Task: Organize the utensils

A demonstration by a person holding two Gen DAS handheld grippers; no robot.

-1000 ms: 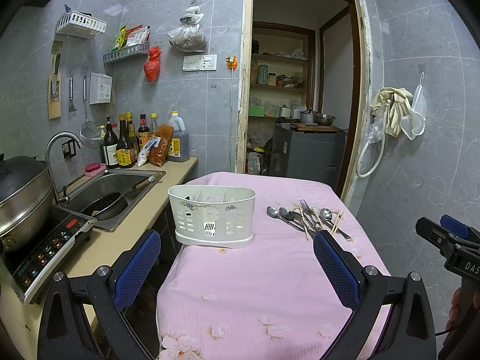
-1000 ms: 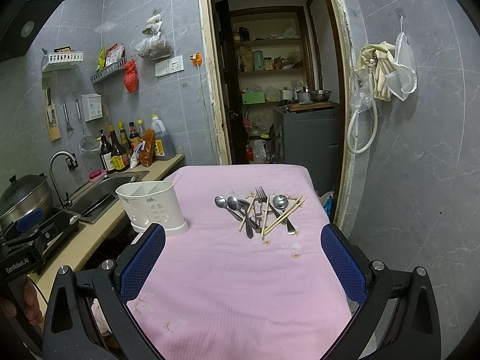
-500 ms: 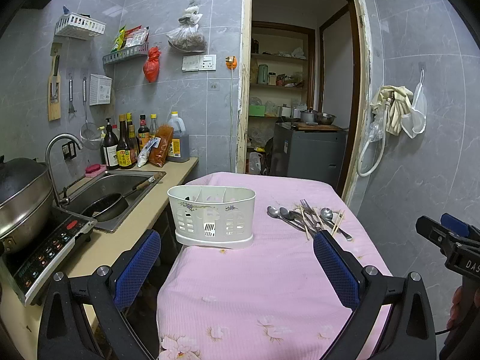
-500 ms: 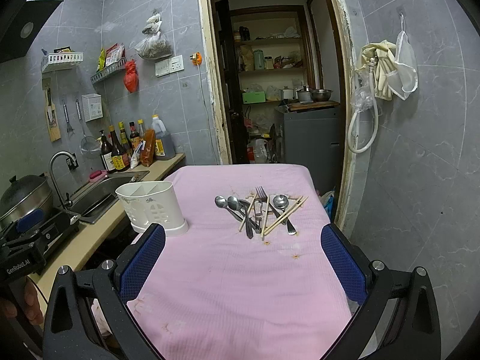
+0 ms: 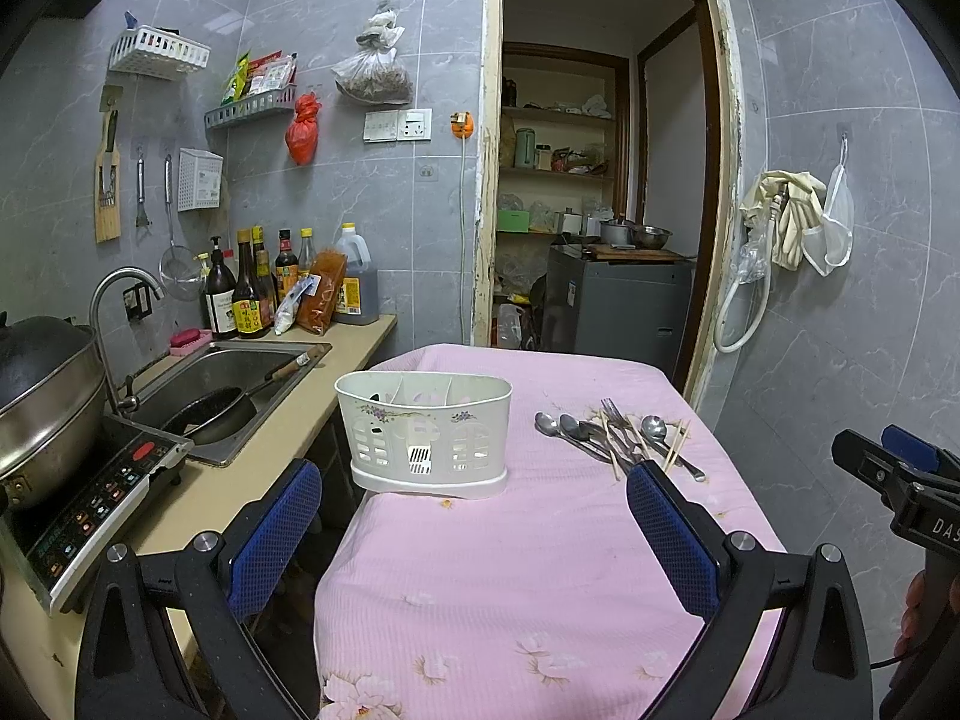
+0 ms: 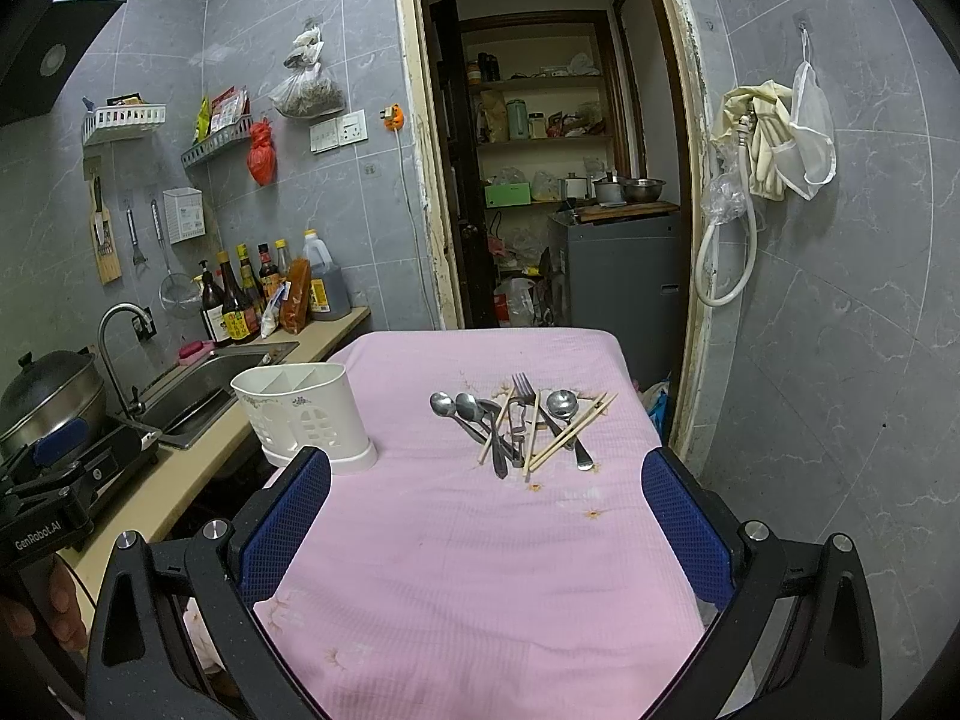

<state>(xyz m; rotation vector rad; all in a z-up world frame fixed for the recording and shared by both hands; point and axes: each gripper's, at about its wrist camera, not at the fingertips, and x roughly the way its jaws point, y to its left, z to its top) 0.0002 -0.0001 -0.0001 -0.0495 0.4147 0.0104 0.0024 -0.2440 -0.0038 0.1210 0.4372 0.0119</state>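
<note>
We hold both claws wide apart and empty above the near end of the pink-clothed counter [image 6: 480,570]. The left claw [image 5: 474,516] faces the white utensil caddy [image 5: 423,441], which stands upright at the counter's left edge. The right claw [image 6: 486,516] faces the heap of spoons, forks and chopsticks [image 6: 522,423], lying far and to the right, well apart from the caddy.
</note>
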